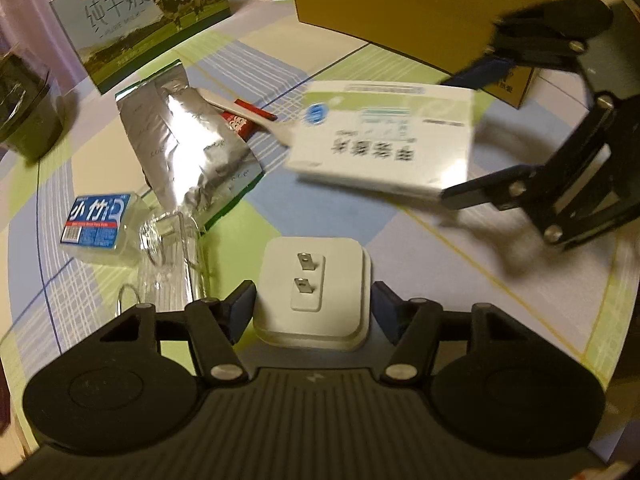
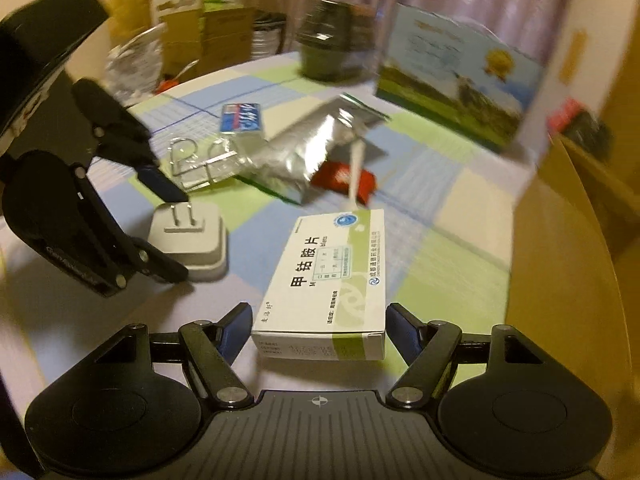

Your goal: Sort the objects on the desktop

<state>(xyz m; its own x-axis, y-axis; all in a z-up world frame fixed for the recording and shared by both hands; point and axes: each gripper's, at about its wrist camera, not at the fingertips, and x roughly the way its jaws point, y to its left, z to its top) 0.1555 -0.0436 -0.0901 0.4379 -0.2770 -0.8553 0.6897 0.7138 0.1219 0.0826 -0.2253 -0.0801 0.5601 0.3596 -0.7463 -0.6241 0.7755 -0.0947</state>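
While both fingers straddled targets, neither pad visibly pressed. Left fingers [image 1: 312, 312] half-wide around white square plug adapter [image 1: 314, 290], prongs up, on checked desk [image 1: 460, 276]. Right fingers [image 2: 320, 330] half-wide around white-green medicine box [image 2: 332, 280]. Judged: centre pads on flat sides, close evenly.

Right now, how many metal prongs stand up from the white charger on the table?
2. Both prongs stick up from the top face of the white charger, side by side, between the fingers of the left gripper. None seems hidden.
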